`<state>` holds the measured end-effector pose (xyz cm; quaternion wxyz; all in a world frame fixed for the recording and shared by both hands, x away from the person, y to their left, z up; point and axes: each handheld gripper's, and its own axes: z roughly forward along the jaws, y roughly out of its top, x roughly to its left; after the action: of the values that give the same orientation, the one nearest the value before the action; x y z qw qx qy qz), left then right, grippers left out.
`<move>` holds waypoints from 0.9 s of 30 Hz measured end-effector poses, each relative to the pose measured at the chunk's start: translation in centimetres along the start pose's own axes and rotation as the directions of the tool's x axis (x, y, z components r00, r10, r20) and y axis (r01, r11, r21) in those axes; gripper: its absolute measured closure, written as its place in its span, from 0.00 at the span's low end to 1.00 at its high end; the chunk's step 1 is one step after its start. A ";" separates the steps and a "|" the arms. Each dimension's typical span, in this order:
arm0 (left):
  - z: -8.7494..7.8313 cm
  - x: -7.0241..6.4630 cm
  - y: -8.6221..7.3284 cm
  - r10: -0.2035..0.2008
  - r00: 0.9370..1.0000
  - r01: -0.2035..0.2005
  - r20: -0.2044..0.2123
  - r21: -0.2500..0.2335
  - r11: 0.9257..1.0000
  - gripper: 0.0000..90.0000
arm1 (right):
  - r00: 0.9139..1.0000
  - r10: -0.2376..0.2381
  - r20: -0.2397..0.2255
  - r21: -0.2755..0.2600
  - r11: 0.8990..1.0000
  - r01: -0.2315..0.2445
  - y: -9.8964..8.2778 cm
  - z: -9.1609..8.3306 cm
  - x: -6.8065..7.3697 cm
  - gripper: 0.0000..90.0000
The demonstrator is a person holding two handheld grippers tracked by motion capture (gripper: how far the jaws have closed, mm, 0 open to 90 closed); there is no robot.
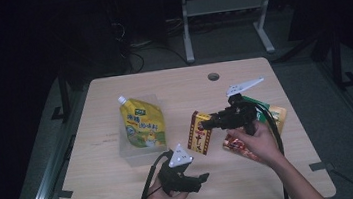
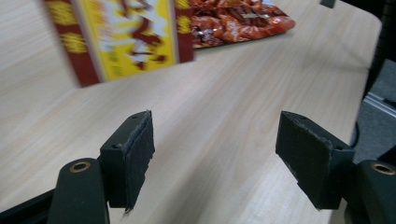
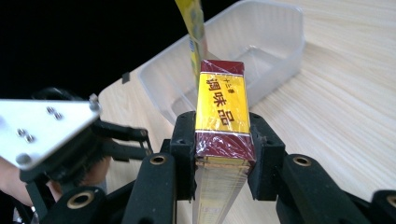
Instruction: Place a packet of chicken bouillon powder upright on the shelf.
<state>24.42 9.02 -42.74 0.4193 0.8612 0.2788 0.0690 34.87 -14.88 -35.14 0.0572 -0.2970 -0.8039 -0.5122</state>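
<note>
The right gripper is clamping the red-and-yellow seasoning box, carrying it just beside the clear plastic container (a yellow spouted pouch is already lying inside). The left gripper is idling with jaws apart, nearer the person than the container; judging by this, the box's placement is still pending.

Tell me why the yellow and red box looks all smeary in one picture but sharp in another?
In the left gripper view the box is blurred, its print unreadable, while the left gripper pads look crisp. In the right gripper view the box is sharp between the right gripper pads, its lettering clear. The high view is dim, with dark surroundings around the table.
</note>
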 end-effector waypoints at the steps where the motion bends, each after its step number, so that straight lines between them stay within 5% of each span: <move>1: 0.0 0.0 -0.1 0.001 1.000 -0.001 0.004 0.000 1.000 0.30 | 1.000 0.000 0.000 0.000 1.000 0.000 0.0 0.0 0.0 0.75; 14: 0.2 -0.4 -0.6 -0.001 1.000 0.001 0.030 -0.005 1.000 0.29 | 0.992 -0.108 -0.060 0.020 0.994 0.110 3.2 2.5 1.7 0.75; 27: -0.1 -0.4 -0.8 -0.015 0.999 0.016 0.050 -0.017 1.000 0.29 | 0.974 -0.191 -0.119 0.039 0.980 0.197 5.3 5.4 2.9 0.75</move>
<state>23.76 9.27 -43.23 0.4342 0.8568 0.2741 0.0466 36.47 -7.46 -32.36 0.0605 -0.1855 -0.8371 -0.5111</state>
